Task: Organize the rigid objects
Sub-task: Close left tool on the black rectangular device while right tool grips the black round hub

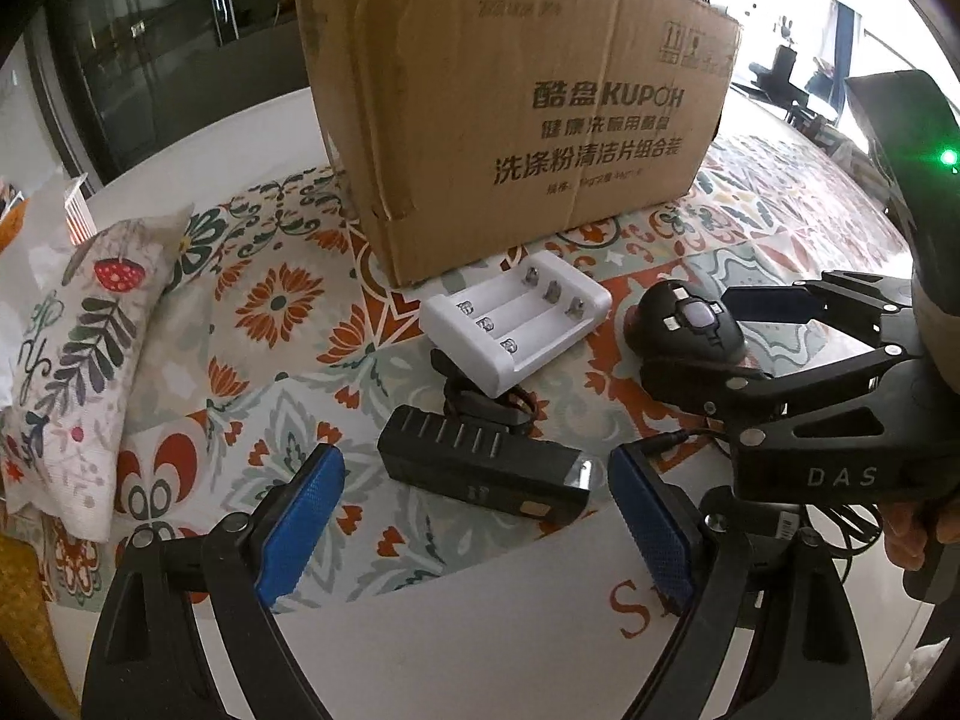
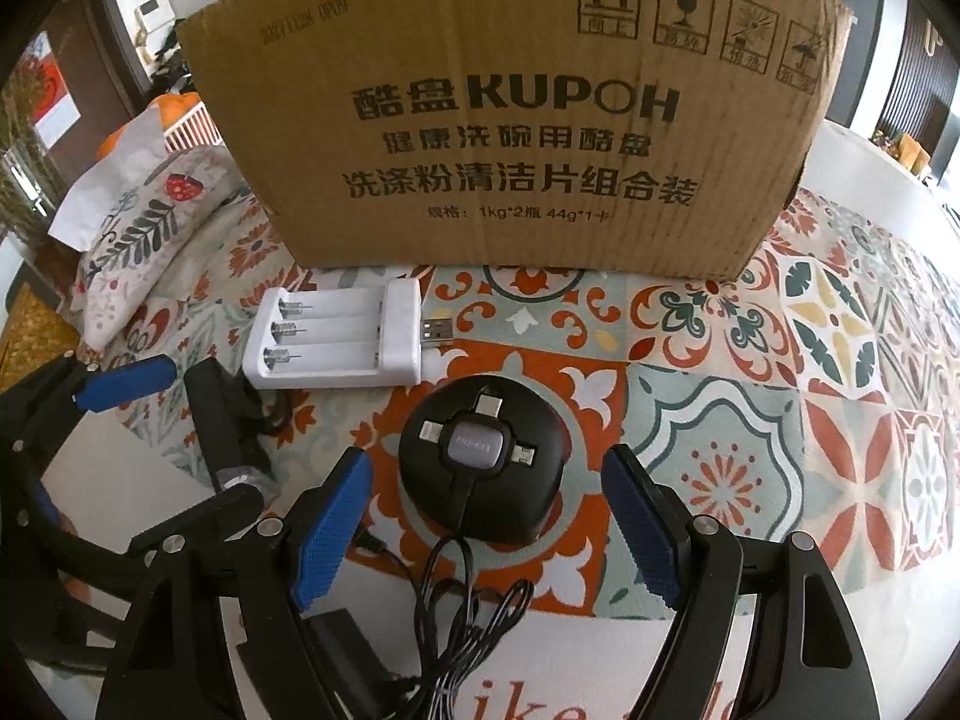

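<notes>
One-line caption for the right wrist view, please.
Open right gripper straddles a round black multi-plug charger before a white battery charger and cardboard box.

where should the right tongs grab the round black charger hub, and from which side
Grip the round black charger hub across its smooth domed sides, coming down from above with a blue pad on either flank. The right tongs already stand open astride it. Its top carries protruding connector tips, and its cable trails toward the camera, so stay off both; the left and right flanks are bare.
</notes>
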Demonstrator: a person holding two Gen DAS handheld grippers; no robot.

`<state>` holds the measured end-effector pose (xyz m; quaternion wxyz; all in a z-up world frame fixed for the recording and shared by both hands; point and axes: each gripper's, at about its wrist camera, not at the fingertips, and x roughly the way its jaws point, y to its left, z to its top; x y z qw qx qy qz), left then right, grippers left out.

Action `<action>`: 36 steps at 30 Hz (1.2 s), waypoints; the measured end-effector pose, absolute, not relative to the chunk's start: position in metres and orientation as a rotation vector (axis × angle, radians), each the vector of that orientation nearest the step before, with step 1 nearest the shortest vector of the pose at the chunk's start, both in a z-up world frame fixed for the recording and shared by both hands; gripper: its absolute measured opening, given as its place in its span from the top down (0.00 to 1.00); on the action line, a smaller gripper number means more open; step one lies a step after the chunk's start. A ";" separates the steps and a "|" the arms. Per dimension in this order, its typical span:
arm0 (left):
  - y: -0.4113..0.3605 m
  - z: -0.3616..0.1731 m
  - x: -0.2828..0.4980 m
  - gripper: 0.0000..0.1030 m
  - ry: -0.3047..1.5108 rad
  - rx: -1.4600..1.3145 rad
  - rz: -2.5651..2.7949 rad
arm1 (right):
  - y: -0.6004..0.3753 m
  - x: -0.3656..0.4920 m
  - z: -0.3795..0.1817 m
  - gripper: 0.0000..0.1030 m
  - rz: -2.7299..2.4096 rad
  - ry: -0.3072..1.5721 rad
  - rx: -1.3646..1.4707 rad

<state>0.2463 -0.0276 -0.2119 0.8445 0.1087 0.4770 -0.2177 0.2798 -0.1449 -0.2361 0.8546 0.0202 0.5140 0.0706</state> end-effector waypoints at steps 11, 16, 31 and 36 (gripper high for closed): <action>-0.026 -0.218 0.249 0.28 1.022 0.209 -0.467 | -0.141 0.286 -0.245 0.36 0.138 1.084 0.045; -0.026 -0.215 0.246 0.28 1.026 0.196 -0.455 | -0.145 0.282 -0.240 0.45 0.147 1.085 0.042; -0.025 -0.193 0.231 0.69 0.998 0.141 -0.452 | -0.155 0.259 -0.211 0.45 0.147 1.044 0.062; -0.024 -0.194 0.232 0.68 0.990 0.142 -0.452 | -0.154 0.258 -0.209 0.45 0.146 1.035 0.053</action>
